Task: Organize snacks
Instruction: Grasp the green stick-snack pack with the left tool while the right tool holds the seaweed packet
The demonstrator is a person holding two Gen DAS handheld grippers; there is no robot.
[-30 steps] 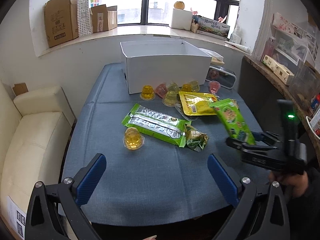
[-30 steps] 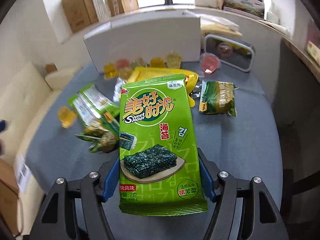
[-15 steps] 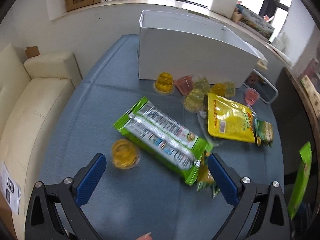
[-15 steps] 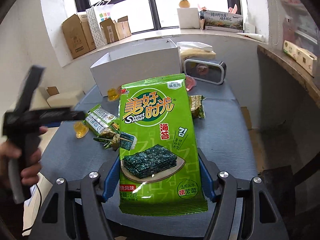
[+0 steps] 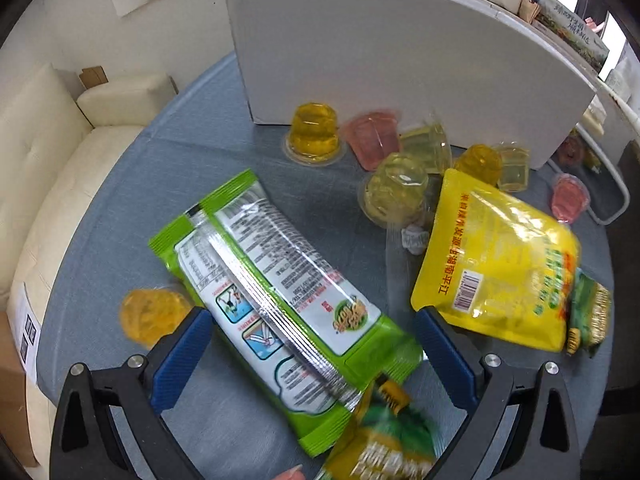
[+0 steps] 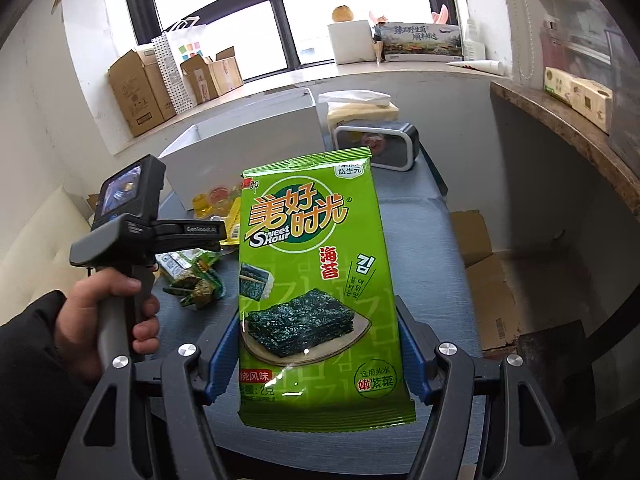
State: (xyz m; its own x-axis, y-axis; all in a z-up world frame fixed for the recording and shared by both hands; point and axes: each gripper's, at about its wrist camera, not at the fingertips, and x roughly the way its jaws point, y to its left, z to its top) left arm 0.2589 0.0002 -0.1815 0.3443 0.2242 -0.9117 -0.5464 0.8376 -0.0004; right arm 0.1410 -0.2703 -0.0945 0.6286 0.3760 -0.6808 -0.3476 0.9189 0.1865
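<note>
My right gripper (image 6: 316, 344) is shut on a green seaweed snack packet (image 6: 316, 280) and holds it upright above the table. My left gripper (image 5: 312, 344) is open, its blue pads either side of a long green and white snack bag (image 5: 272, 292) lying on the blue tablecloth (image 5: 160, 184). The left gripper's body also shows in the right wrist view (image 6: 132, 224). A yellow pouch (image 5: 496, 256) lies to the right. Several jelly cups (image 5: 316, 132) sit by the white box (image 5: 400, 60). One orange jelly cup (image 5: 152, 316) lies at the left pad.
A small green and gold packet (image 5: 384, 440) lies blurred under my left gripper; another (image 5: 588, 316) is at the yellow pouch's right. A black and white container (image 6: 378, 146) stands behind. A cream sofa (image 5: 52, 184) is left of the table. Cardboard boxes (image 6: 140, 92) line the windowsill.
My left gripper has moved forward and down over the long green and white bag. My right gripper has lifted and tilted up with the seaweed packet still in it.
</note>
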